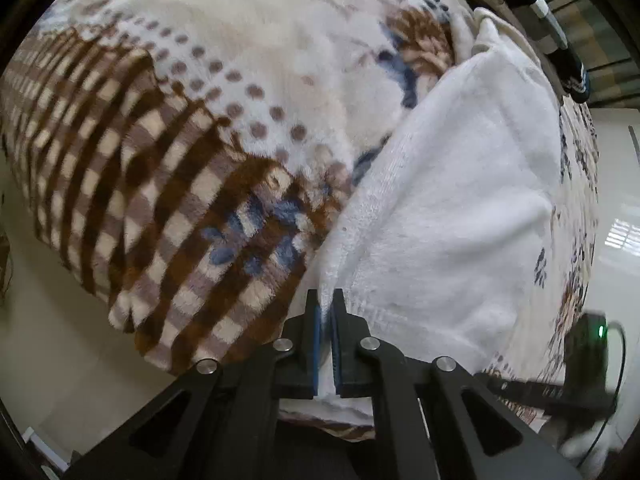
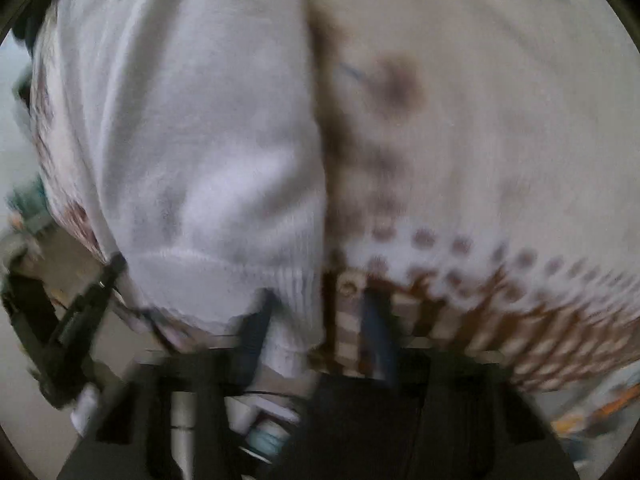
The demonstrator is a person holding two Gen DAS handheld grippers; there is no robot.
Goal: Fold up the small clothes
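Note:
A white fleecy garment point(image 1: 460, 200) lies on a patterned brown, cream and blue blanket point(image 1: 180, 160). My left gripper point(image 1: 326, 320) is shut on the garment's near hem corner, white cloth pinched between the blue pads. In the blurred right wrist view the same white garment point(image 2: 192, 140) fills the left half. My right gripper point(image 2: 316, 320) stands open, its fingers point(image 2: 256, 328) on either side of the garment's ribbed corner at the blanket edge. The other gripper shows as a black frame point(image 2: 80, 312) at the left.
The blanket point(image 2: 480, 140) hangs over an edge, with pale floor point(image 1: 72, 360) below. A dark blue and white object point(image 1: 536, 12) lies at the far end. A black device with a green light point(image 1: 592, 344) is at the right. Small items point(image 2: 264, 432) lie below the right gripper.

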